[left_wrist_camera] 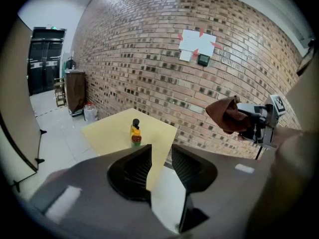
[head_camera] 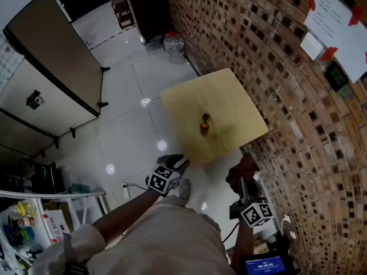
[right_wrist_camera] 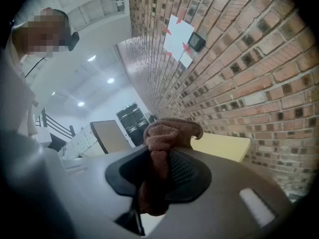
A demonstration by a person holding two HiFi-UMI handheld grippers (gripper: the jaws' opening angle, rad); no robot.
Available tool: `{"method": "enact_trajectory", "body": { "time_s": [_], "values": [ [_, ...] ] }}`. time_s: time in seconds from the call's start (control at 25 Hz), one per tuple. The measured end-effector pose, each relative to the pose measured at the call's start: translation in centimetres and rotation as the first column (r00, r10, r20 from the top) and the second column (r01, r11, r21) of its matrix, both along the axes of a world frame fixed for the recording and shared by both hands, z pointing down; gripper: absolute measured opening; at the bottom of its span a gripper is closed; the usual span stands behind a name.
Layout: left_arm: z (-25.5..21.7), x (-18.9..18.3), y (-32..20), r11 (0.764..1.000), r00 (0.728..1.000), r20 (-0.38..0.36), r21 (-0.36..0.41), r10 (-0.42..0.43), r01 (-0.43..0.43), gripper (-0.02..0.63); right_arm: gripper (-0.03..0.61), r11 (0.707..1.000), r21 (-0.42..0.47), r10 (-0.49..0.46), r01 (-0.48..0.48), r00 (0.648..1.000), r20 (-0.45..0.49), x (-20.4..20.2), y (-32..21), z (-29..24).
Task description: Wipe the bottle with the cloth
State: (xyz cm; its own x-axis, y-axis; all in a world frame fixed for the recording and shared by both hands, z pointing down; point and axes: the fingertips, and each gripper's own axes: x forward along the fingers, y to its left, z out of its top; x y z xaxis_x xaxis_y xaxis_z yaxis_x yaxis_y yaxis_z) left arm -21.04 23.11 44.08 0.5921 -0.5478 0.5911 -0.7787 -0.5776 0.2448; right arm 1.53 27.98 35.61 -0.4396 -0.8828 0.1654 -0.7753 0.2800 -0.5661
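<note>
Had the cloth clamped in the right gripper, bunched above its jaws. Had the left gripper part-open and empty. Found the bottle upright mid-way on the table, well apart from both. Judged wiping unstarted: only cloth secured; yet to approach, steady the bottle, rub it.

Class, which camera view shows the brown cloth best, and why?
The right gripper view: the cloth fills the centre, clamped in the right gripper. The head view shows it as a small brown bundle; the left gripper view, a distant one.
</note>
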Motion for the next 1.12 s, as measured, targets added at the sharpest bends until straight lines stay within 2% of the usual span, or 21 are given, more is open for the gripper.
{"method": "enact_trajectory", "body": {
  "time_s": [0.32,0.48,0.76,0.96,1.12],
  "values": [
    [2.6,-0.1,-9.3,0.995,0.994,0.055,-0.014,0.096,-0.095,0.152,0.094,1.0,-0.013,0.005,-0.005,1.0,-0.021,-3.5,-7.9,1.6],
    [4.5,0.8,-11.9,0.992,0.989,0.088,-0.046,0.118,-0.114,0.155,0.094,0.999,-0.034,-0.024,0.023,1.0,-0.015,-4.2,-10.4,2.4],
    [8.0,3.0,-16.7,0.994,0.988,0.138,-0.09,0.066,-0.054,0.156,0.094,0.987,-0.092,-0.134,0.133,0.991,-0.003,-3.4,-16.7,5.3],
    [10.6,4.5,-18.0,0.987,0.982,0.189,-0.158,0.008,0.022,0.175,0.094,0.976,-0.079,-0.207,0.204,0.978,-0.03,-0.3,-21.7,4.7],
    [12.6,5.2,-19.5,0.982,0.971,0.237,-0.179,-0.024,0.068,0.181,0.094,0.954,-0.098,-0.29,0.284,0.956,-0.05,0.5,-24.3,5.7]
  ]
}}
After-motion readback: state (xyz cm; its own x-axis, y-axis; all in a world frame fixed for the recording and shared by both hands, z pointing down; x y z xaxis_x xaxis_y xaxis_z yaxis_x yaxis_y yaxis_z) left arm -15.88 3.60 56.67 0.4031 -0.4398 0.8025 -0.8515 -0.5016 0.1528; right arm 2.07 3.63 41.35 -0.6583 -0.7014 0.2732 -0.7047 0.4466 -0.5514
